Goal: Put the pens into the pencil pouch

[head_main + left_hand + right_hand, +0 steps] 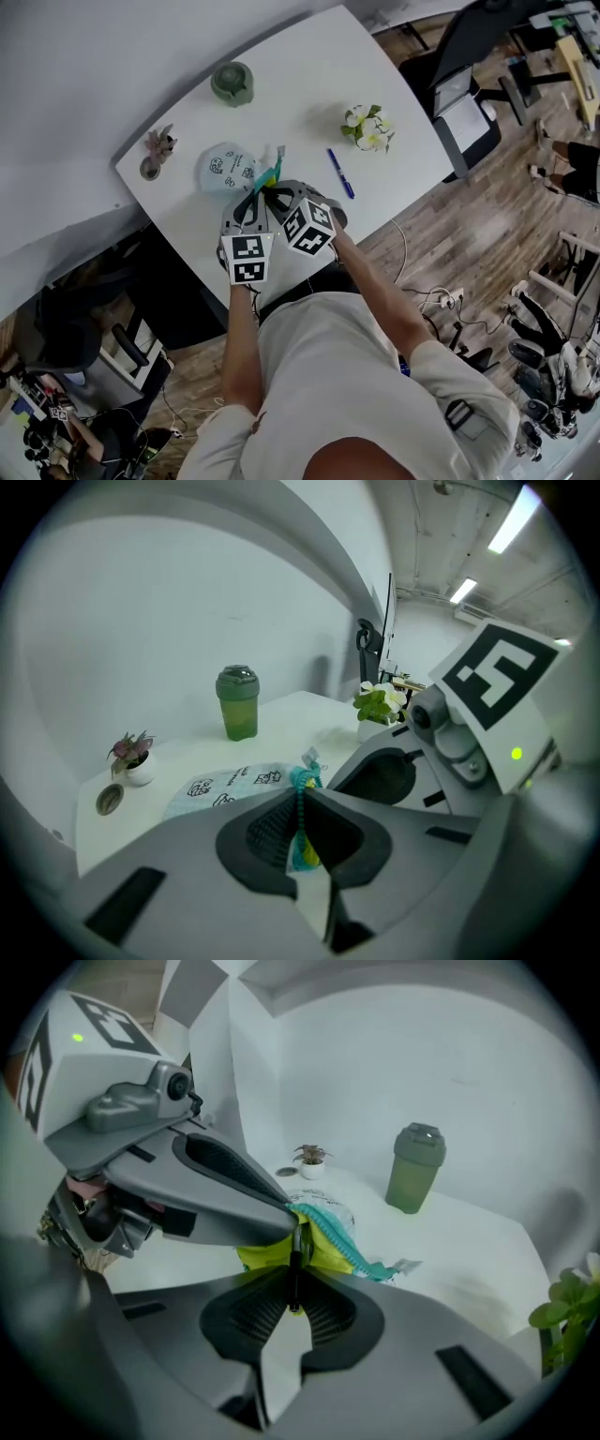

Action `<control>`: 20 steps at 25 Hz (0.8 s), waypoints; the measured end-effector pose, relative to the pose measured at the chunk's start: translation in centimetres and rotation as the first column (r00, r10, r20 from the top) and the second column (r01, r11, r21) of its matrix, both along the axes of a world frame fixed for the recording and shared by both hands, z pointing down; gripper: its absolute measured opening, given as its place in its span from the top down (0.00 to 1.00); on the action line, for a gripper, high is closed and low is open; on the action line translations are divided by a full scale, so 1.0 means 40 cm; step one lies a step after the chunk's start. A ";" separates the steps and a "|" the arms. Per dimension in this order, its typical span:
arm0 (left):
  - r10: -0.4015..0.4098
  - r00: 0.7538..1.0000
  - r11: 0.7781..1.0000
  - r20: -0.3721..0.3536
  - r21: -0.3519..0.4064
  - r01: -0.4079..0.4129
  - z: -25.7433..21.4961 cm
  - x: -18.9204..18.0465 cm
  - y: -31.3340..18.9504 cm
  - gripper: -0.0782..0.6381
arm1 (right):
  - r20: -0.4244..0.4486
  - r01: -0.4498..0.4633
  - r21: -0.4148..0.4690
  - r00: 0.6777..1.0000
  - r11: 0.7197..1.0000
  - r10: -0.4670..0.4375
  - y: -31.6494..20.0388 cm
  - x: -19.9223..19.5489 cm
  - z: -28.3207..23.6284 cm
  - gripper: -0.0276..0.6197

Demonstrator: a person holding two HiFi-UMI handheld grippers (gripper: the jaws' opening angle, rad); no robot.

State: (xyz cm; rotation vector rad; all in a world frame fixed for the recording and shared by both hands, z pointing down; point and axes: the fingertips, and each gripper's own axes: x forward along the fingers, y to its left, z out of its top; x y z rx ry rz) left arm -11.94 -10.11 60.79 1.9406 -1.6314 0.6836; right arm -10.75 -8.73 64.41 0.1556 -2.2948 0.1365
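Observation:
The pale blue printed pencil pouch [223, 169] lies on the white table [309, 75], its teal zipper end lifted toward me. My left gripper [255, 195] is shut on the pouch's zipper edge [300, 803]. Right beside it, my right gripper [279, 194] is shut on the dark zipper pull [296, 1255]; the mouth shows yellow lining [328, 1252] along the teal zipper [342, 1239]. The two grippers almost touch. A blue pen [340, 173] lies on the table to the right of the grippers, apart from the pouch.
A green lidded cup [232, 82] stands behind the pouch. A white-flowered plant [367, 127] stands at the right, and a small potted plant [159, 142] with a little round dish [148, 172] at the left corner. The table's front edge runs just under the grippers.

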 end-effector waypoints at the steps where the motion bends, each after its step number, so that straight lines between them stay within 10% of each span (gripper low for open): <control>1: -0.002 1.000 1.000 -0.012 0.001 0.002 0.000 0.000 0.000 0.88 | 0.007 -0.002 -0.007 1.000 1.000 0.002 -0.002 -0.008 0.002 0.88; 9: -0.020 0.996 1.000 -0.092 -0.005 0.019 0.016 0.001 0.006 0.88 | 0.046 -0.014 -0.034 0.999 0.999 0.016 0.001 -0.047 0.051 0.88; 20: 0.020 1.000 1.000 -0.021 -0.006 -0.020 0.018 0.006 0.004 0.88 | 0.082 -0.105 0.010 0.991 0.994 0.104 -0.027 0.045 0.002 0.75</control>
